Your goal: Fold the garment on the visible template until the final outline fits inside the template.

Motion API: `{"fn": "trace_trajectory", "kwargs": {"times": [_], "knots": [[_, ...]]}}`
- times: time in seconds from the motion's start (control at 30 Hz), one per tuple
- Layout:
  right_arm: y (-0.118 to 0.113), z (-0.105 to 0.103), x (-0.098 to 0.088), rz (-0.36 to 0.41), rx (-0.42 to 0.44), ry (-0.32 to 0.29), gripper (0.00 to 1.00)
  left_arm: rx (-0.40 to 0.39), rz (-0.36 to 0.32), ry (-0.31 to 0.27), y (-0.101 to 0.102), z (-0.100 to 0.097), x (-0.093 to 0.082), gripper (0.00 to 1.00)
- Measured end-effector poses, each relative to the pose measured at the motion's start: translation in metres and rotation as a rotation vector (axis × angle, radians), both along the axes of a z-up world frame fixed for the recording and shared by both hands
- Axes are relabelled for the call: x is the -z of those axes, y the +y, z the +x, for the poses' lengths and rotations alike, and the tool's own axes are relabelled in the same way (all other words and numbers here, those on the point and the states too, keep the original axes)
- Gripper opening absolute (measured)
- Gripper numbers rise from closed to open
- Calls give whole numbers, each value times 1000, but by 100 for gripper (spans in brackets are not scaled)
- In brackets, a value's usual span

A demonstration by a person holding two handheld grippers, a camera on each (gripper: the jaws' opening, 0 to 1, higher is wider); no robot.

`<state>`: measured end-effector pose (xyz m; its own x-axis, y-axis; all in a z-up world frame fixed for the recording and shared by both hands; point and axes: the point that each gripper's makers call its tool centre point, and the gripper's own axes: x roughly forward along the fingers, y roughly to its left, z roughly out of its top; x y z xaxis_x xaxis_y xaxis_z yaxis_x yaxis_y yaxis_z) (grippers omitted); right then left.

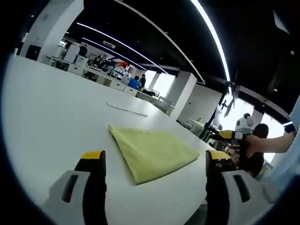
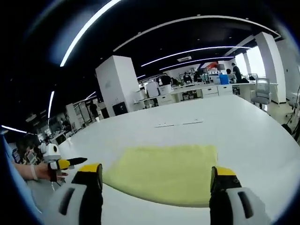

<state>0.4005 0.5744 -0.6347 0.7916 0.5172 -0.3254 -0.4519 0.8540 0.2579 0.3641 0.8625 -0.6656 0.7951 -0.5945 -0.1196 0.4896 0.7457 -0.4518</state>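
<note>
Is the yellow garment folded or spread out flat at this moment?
Folded: the yellow garment lies as a compact rectangle with straight edges on the white table.

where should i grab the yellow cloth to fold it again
Probably the near edge of the yellow cloth, coming in low from the right claw side. That edge lies flat on the white table between the open jaws, so one jaw could slide under and pinch it.

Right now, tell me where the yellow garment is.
The folded yellow garment lies flat on the white table, ahead of and between the left gripper's open jaws; in the right gripper view it lies just beyond the right gripper's tips.
</note>
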Motion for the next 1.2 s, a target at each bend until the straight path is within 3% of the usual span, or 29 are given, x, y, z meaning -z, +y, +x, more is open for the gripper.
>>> {"fn": "trace_trajectory", "kwargs": {"times": [0.33,0.5,0.63,0.73,0.8,0.9,0.97,1.07,1.2], "knots": [[-43,-35,14,-34,76,18,100,58,26,14,-15,-4,5,95],[-56,-48,15,12,128,23,100,36,17,22,-11,-5,6,99],[-58,-57,21,7,139,37,100,17,-19,20,-7,-3,2,99],[-51,-65,18,34,138,45,100,15,-33,11,-7,-3,-1,99],[-33,-67,-6,98,129,-25,98,29,-68,-1,-11,-4,-7,99],[2,-67,-42,178,78,-111,97,22,-174,-8,-15,-2,-20,99],[20,-66,-56,193,43,-144,97,19,-181,6,-14,-2,-16,99],[34,-67,-61,195,20,-166,96,17,-165,20,-13,-3,-11,99],[30,-69,-48,171,17,-138,96,14,-142,29,-12,-5,-8,99]]}}
